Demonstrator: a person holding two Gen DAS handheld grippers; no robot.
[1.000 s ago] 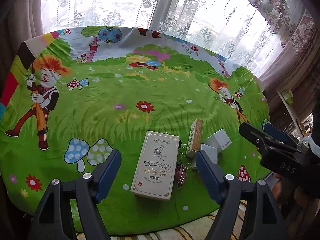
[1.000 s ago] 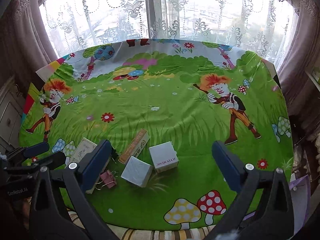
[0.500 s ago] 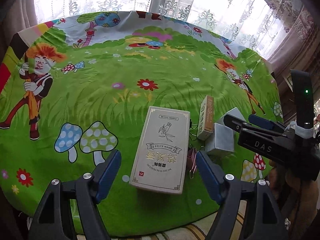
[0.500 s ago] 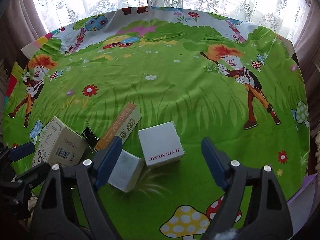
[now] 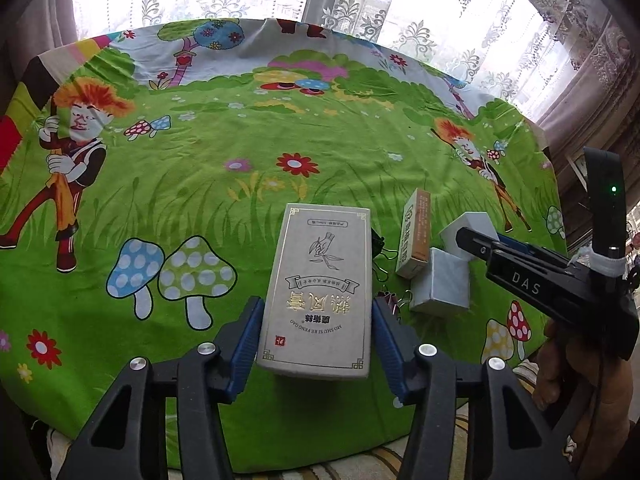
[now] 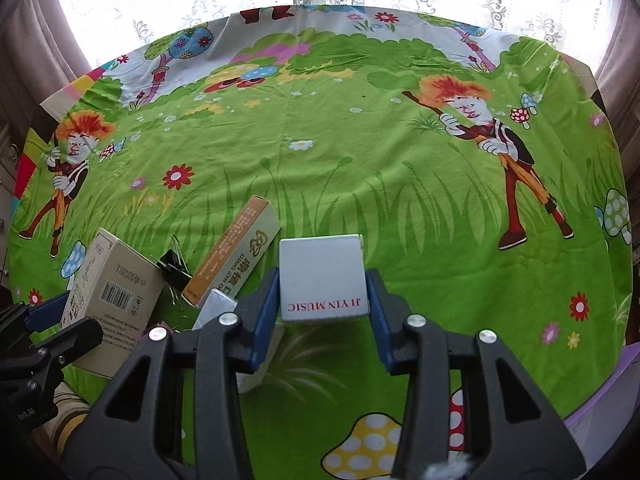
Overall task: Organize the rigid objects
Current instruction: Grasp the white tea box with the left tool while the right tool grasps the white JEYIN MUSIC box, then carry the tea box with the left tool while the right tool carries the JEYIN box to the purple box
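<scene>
A tall beige box with gold lettering (image 5: 320,264) lies flat on the green cartoon cloth (image 5: 200,184). My left gripper (image 5: 316,336) straddles its near end; its jaws are closing and the blue pads (image 5: 248,332) touch both long sides. In the right wrist view a pale cube marked JI YIN MUSIC (image 6: 322,276) sits between the pads (image 6: 266,312) of my right gripper (image 6: 322,312). Those jaws are closing too and rest against the cube's sides. The right gripper's black body (image 5: 532,284) shows at the right of the left wrist view.
A narrow orange-and-white box (image 6: 236,256) and a second pale cube (image 5: 440,284) lie between the two held boxes. A black binder clip (image 6: 174,268) and a pink one (image 5: 394,300) sit by the beige box. The table's front edge is close below; lace curtains hang behind.
Both grippers have sunk toward the cloth. The left jaws closed from wide apart onto the beige box, and the right jaws closed onto the JI YIN MUSIC cube.
</scene>
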